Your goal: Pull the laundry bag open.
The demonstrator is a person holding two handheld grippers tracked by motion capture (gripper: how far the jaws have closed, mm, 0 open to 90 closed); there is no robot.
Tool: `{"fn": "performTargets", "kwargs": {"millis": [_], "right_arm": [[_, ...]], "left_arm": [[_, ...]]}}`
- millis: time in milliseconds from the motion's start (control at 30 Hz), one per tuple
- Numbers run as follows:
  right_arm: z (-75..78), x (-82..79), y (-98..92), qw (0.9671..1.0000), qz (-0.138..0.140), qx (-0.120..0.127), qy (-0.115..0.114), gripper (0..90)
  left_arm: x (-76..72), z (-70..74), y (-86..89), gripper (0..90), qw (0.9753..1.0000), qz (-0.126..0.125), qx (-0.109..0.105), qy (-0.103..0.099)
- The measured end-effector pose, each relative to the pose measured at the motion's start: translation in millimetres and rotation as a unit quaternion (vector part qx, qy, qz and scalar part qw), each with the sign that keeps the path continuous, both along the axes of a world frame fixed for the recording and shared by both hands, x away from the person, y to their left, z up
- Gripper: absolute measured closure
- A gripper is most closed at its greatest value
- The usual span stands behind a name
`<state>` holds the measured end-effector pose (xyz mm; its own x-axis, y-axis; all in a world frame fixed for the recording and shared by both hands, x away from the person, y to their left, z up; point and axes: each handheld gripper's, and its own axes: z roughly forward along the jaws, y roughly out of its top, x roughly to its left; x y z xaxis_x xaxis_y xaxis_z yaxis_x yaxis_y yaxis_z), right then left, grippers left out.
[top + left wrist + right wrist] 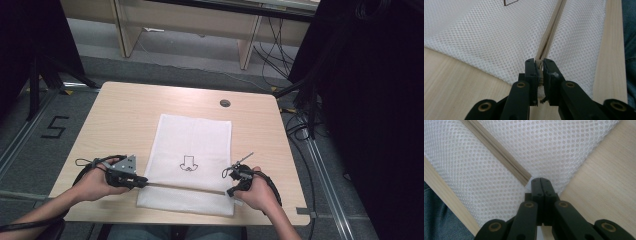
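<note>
A white mesh bag (192, 145) with a small black drawing lies flat in the middle of the wooden table (120, 115). A beige zipper (185, 187) runs across its near end. My left gripper (142, 181) is at the zipper's left end. In the left gripper view the left gripper (539, 62) is shut on the end of the zipper (551, 30), with mesh (486, 32) on both sides. My right gripper (231, 192) is at the bag's right edge. In the right gripper view the right gripper (540, 180) is shut, pinching the mesh (564, 142) beside the end of the zipper (496, 150).
A round cable hole (225, 103) sits in the table behind the bag. Black cables (300, 125) trail on the floor to the right, and a "5" mark (54, 127) is on the floor to the left. The person's jeans (439, 220) are past the near edge.
</note>
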<state>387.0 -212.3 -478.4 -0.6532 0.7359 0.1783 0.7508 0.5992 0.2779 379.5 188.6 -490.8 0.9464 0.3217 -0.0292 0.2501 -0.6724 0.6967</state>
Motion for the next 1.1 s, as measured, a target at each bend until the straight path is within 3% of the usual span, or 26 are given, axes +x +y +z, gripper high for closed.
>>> {"fn": "performTargets", "kwargs": {"millis": [33, 100, 300, 333, 400, 433, 467, 600, 633, 933, 1000, 1100], "right_arm": [[1.1, -0.8, 1.0, 0.9999, -0.005, -0.004, 0.008, 90.0], [0.9, -0.4, 1.3, 1.0000, 0.000, -0.009, -0.001, 90.0], [1.7, -0.8, 1.4, 0.9999, -0.003, -0.017, 0.001, 90.0], [1.8, -0.7, 0.8, 0.9999, -0.002, -0.017, -0.001, 90.0], [1.8, -0.2, 0.3, 0.9996, 0.007, -0.024, -0.011, 90.0], [2.4, 0.3, -0.4, 0.9992, 0.006, -0.035, -0.018, 90.0], [1.9, 1.3, -2.0, 0.9994, 0.003, -0.030, -0.015, 90.0], [2.0, 1.6, -2.6, 0.9996, 0.002, -0.026, -0.012, 90.0], [2.3, 0.9, -2.0, 0.9996, -0.001, -0.028, -0.009, 90.0], [0.9, 1.5, -6.0, 0.9998, -0.003, -0.014, -0.014, 90.0], [1.6, 0.0, -4.9, 0.9998, -0.013, -0.013, -0.005, 90.0], [0.6, 1.8, -6.6, 0.9998, -0.001, -0.012, -0.014, 90.0]], "left_arm": [[-0.9, -0.7, -0.3, 82.2, 1.0000, 0.003, -0.006, 0.002], [-1.6, -1.3, -0.1, 82.3, 1.0000, 0.001, -0.007, 0.006], [-3.8, 0.0, 5.2, 82.3, 0.9999, 0.000, 0.012, -0.006], [-4.6, -0.9, 6.0, 82.3, 0.9999, 0.012, -0.004, 0.005], [-2.5, -0.1, 13.0, 82.3, 0.9985, 0.006, 0.049, -0.021], [-1.1, -2.0, 18.9, 82.3, 0.9996, 0.019, 0.020, 0.002], [-1.7, -3.2, 21.4, 82.3, 0.9996, 0.024, -0.003, 0.016], [-4.9, -3.1, 19.0, 82.2, 0.9998, 0.012, 0.019, -0.002], [-4.8, -3.7, 19.8, 82.2, 0.9997, 0.014, 0.016, 0.012], [-4.2, -4.0, 20.4, 82.2, 0.9998, 0.015, 0.011, 0.004], [-4.5, -4.0, 20.5, 82.1, 0.9996, 0.023, 0.005, 0.012], [-3.2, -3.2, 21.3, 82.1, 0.9995, 0.028, -0.004, 0.016]]}}
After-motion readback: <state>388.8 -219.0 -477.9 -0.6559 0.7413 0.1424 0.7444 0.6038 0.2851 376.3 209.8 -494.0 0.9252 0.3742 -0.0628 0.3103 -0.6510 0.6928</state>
